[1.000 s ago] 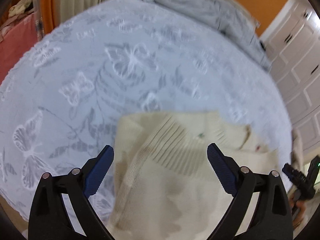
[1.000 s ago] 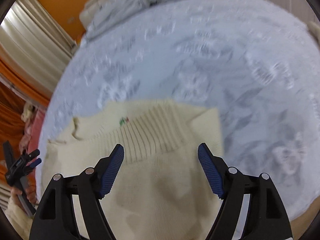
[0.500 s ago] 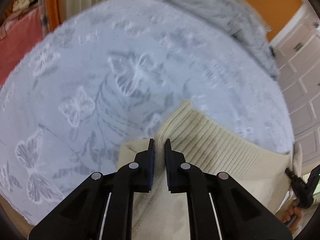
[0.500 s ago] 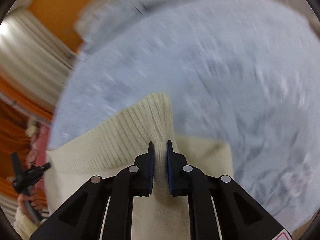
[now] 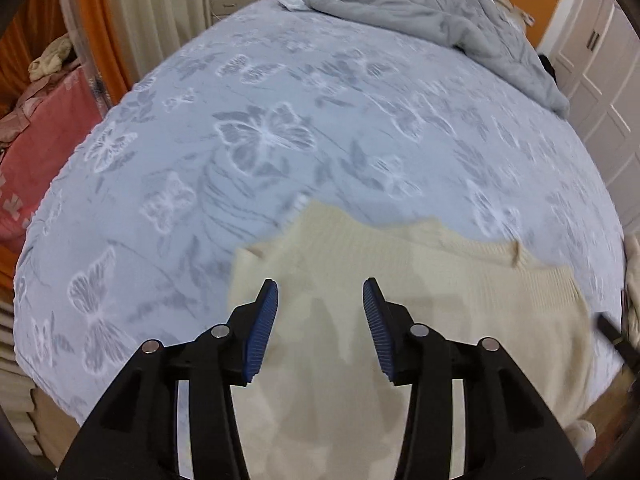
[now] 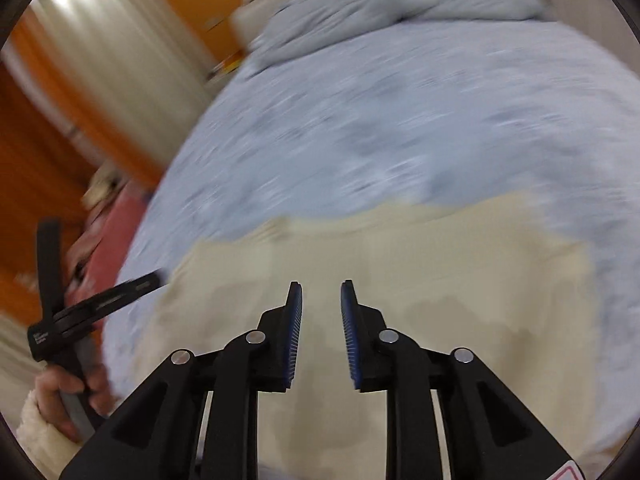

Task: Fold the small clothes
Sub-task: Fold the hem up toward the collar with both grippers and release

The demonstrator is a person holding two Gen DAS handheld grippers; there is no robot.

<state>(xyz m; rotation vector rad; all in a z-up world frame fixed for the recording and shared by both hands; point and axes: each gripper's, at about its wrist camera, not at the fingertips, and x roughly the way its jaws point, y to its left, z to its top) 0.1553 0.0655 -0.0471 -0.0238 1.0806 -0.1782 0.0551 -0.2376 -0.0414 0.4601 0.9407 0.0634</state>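
Observation:
A cream knit sweater (image 5: pixel 420 300) lies folded on the bed's near edge; it also fills the lower half of the right wrist view (image 6: pixel 400 280). My left gripper (image 5: pixel 320 304) is open and empty, hovering just above the sweater's left part. My right gripper (image 6: pixel 320 304) is open with a narrower gap, empty, above the sweater's middle. The left gripper also shows at the left edge of the right wrist view (image 6: pixel 92 308), held in a hand.
The bed (image 5: pixel 280 128) has a pale blue butterfly-print cover. A crumpled grey duvet (image 5: pixel 432 12) lies at the far end. A pink cloth (image 5: pixel 36 152) sits beside the bed at left. White wardrobe doors (image 5: pixel 600 80) stand at right.
Both grippers were shut on the sweater's ribbed edge half a second ago, lifting it forward. Both have now opened and let go, and the sweater lies flat, folded over.

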